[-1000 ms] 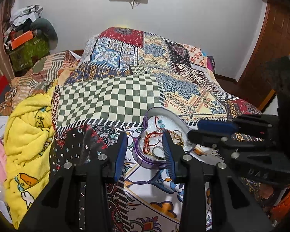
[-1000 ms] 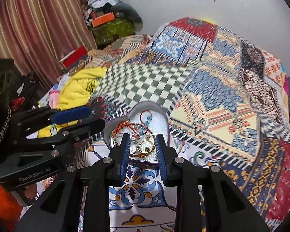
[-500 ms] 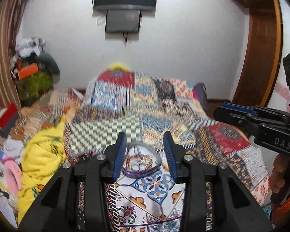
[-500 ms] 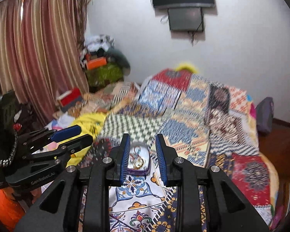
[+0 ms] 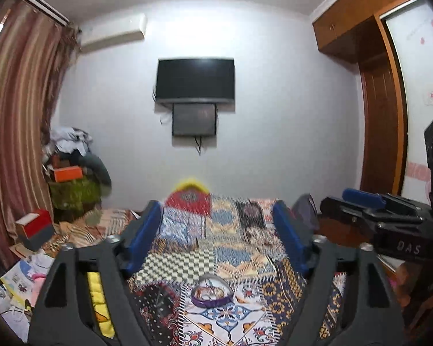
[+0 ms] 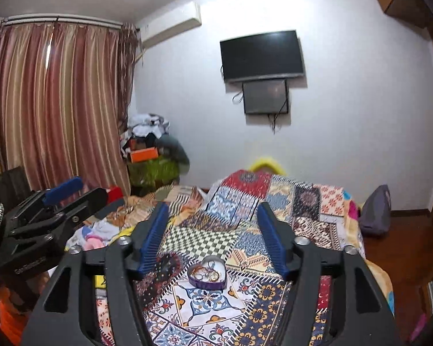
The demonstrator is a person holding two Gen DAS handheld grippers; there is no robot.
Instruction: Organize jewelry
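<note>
A purple heart-shaped tin (image 5: 212, 293) holding bangles, rings and red bead strands sits on the patchwork bedspread (image 5: 231, 248); it also shows in the right wrist view (image 6: 207, 273). My left gripper (image 5: 218, 225) is open and empty, held well back and above the tin. My right gripper (image 6: 213, 222) is open and empty, also well back from the tin. Each gripper shows from the side in the other's view: the right one (image 5: 369, 201) and the left one (image 6: 69, 193).
A yellow blanket (image 5: 99, 302) lies along the bed's left side. Piled boxes and clothes (image 6: 153, 158) stand in the far corner by the striped curtains (image 6: 57, 109). A television (image 5: 194, 80) hangs on the far wall. A wooden wardrobe (image 5: 381, 132) stands at right.
Both grippers have pulled back and up from the tin, which now looks small and far. Both sets of jaws have opened wider. The tin has not moved.
</note>
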